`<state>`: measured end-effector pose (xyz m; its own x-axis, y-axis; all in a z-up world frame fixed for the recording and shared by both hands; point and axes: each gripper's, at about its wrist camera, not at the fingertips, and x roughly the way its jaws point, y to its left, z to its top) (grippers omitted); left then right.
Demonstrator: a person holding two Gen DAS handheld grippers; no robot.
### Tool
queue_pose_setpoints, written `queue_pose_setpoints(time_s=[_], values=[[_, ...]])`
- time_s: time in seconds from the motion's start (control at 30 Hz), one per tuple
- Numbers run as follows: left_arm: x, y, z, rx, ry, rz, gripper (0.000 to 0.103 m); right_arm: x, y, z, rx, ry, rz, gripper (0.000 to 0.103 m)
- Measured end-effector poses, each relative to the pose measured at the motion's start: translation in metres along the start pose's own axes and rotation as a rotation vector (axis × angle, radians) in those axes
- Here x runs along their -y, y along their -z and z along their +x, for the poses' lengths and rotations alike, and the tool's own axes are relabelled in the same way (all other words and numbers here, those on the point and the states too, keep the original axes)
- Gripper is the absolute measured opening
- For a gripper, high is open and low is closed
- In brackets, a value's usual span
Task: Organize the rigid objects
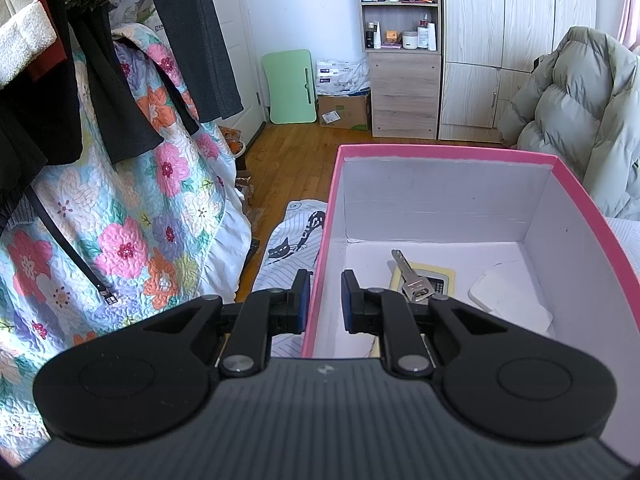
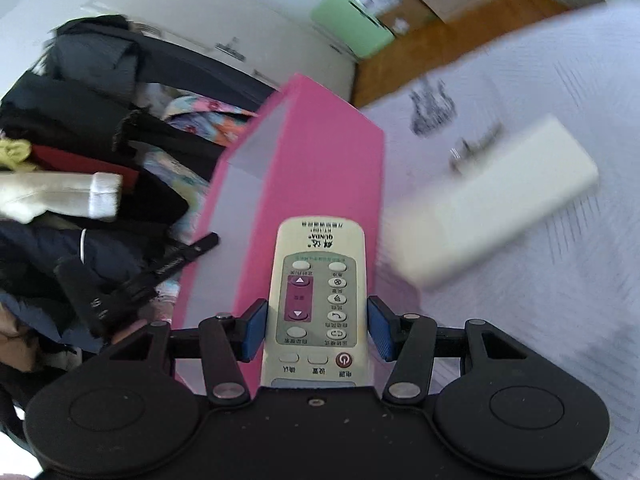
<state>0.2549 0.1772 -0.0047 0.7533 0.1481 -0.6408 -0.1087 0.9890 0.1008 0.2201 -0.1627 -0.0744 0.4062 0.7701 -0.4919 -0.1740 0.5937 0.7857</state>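
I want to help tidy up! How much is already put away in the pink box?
Done: a silver key and a white item already lie inside the pink box. In hand: the right claw grips a beige remote control, while the left claw straddles the box wall. Left: a white rectangular thing on the bed.

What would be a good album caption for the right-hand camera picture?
Right tongs carry a remote control beside the pink box.

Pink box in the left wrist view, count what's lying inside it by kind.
Silver key: 1
Cream keypad device, partly under the key: 1
White flat item, kind unclear: 1
Total: 3
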Motion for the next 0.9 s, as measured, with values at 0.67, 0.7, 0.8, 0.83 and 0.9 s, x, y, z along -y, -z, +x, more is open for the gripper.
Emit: queue_pose_setpoints(time_s=[0.67, 0.7, 0.8, 0.83, 0.9], values=[[-0.001, -0.002, -0.001, -0.001, 0.002, -0.004, 0.014, -0.118, -0.041, 0.023, 0.07, 0.009, -0.457, 0.058], [-0.001, -0.002, -0.001, -0.001, 0.001, -0.003, 0.014, -0.119, -0.04, 0.03, 0.062, 0.033, -0.474, 0.058], [-0.001, -0.002, -0.001, -0.001, 0.002, -0.005, 0.014, -0.117, -0.037, 0.05, 0.028, 0.07, -0.474, 0.058], [-0.001, -0.002, 0.0, 0.0, 0.004, -0.006, 0.014, -0.114, -0.036, 0.053, 0.02, 0.073, -0.462, 0.058], [-0.001, -0.002, 0.0, 0.0, 0.004, -0.006, 0.014, -0.109, -0.035, 0.061, 0.01, 0.094, -0.444, 0.058]])
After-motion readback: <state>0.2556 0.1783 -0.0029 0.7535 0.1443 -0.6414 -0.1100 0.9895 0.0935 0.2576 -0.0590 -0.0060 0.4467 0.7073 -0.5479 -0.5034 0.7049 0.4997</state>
